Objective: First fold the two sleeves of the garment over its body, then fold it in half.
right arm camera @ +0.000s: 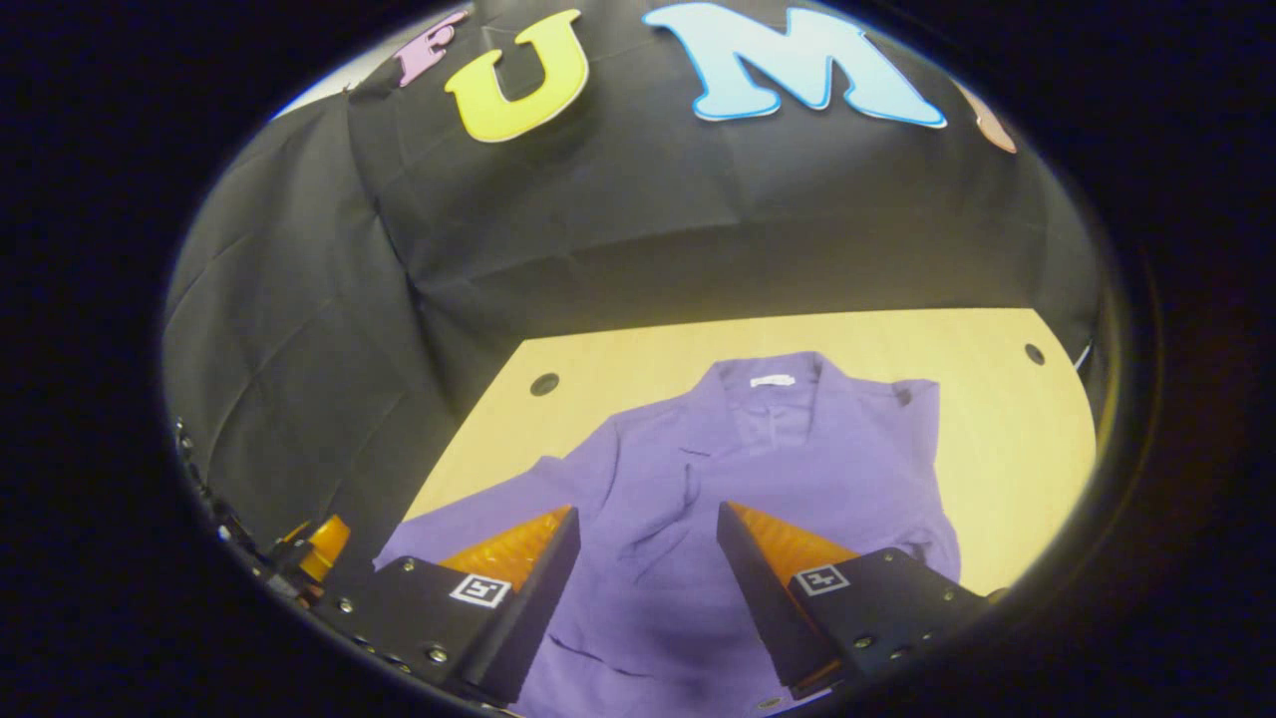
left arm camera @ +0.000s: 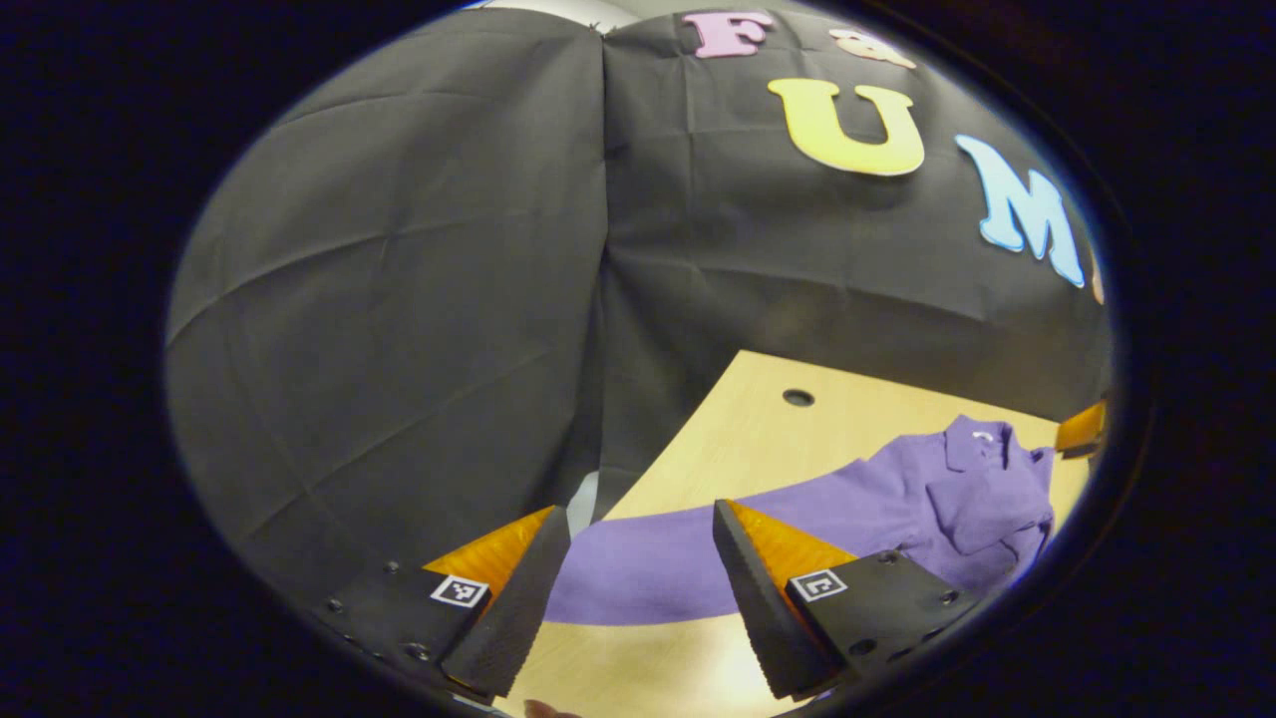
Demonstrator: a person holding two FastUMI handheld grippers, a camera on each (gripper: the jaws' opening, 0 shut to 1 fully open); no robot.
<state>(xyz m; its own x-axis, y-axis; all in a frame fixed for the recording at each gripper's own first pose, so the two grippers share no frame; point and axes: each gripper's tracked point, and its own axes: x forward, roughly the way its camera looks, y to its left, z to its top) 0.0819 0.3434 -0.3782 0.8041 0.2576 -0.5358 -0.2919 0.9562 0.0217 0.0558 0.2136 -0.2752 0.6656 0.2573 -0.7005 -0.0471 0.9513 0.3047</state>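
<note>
Right gripper [right arm camera: 648, 558], nearest in the right gripper view: jaws spread wide, nothing between them, hanging over the lower body of the garment. Left gripper [left arm camera: 638, 558] in the left gripper view: likewise wide open and holding nothing, poised over the surface's left edge where purple cloth passes beneath the gap. Cannot tell whether either one touches the fabric.

Surface [right arm camera: 997, 439]: pale wood, with round holes near its back corners, black cloth wall behind.

Garment [right arm camera: 758, 469]: purple collared shirt, lying flat and face up across the middle of the surface, collar toward the back edge, hem toward the near edge. Body shows shallow wrinkles down the front.

Sleeve [right arm camera: 469, 519] on the left side lies spread outward toward the left edge, not folded over the body. The right shoulder sits square near the back right; whether that sleeve is already folded in is unclear from here.

Handling, as judged: light, thin knit, wholly limp, no stiffness to hold a shape. It will drape and drag, and a single layer pinched too shallowly may slip out. Not fragile. Best hold for the first fold looks like the cuff end or outer edge of the spread sleeve, pinching the full thickness, lifting just clear, then laying it across the chest.
</note>
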